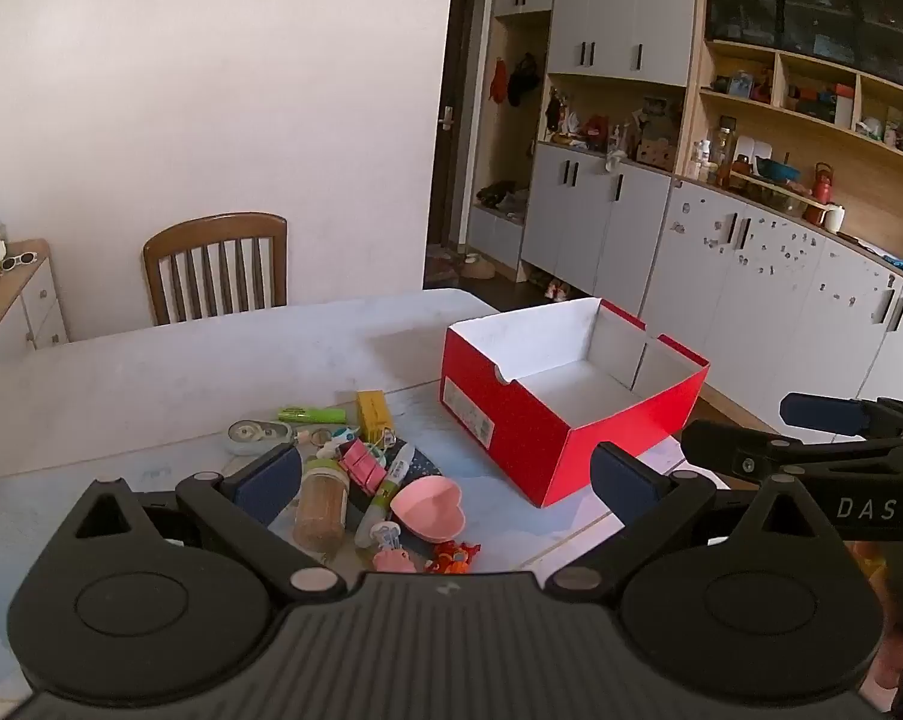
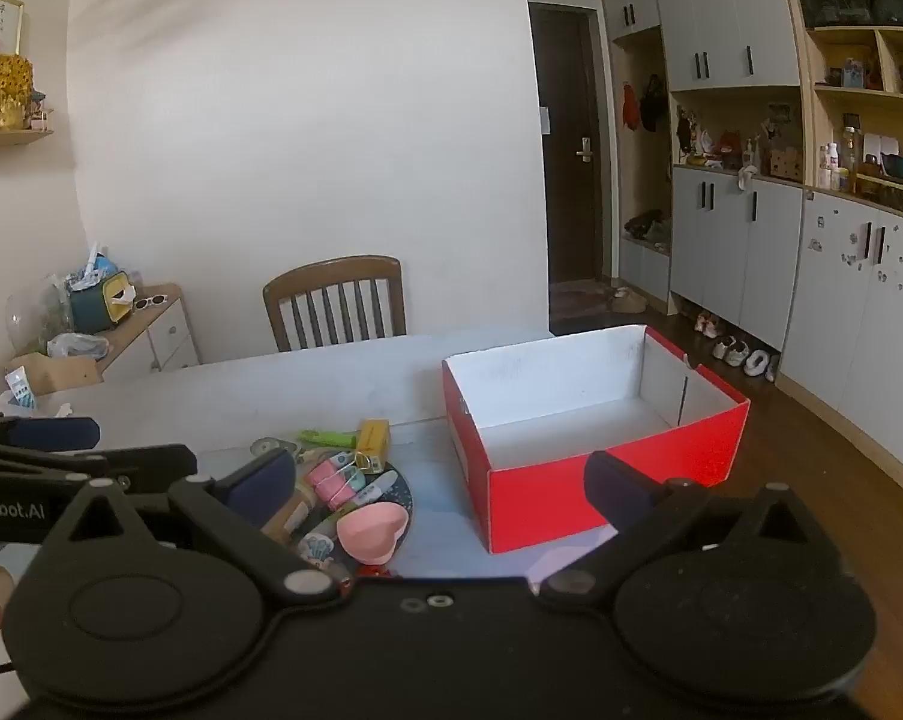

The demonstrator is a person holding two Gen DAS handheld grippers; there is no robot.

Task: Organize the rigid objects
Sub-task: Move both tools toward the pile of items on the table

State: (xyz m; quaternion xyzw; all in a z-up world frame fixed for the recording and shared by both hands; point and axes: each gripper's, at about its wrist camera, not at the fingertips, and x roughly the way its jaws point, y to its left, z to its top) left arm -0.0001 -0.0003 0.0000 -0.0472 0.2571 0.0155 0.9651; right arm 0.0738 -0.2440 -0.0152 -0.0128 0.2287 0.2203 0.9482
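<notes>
You have nothing sorted yet: the red cardboard box (image 2: 607, 468) sits empty, the small-item pile (image 1: 355, 480) lies beside it on the worktop (image 1: 151, 372), and both the left hand-held gripper (image 1: 445, 474) and right hand-held gripper (image 2: 439, 480) are released.

Legible lettering found in two places. The right gripper (image 1: 751, 438), seen to the right of the left jaws, bears white letters "DAS" on its black arm. The left gripper (image 2: 121, 450), left of the right jaws, bears "nRobot.AI", its start cut off. Label on red box (image 1: 547, 444) unreadable.
</notes>
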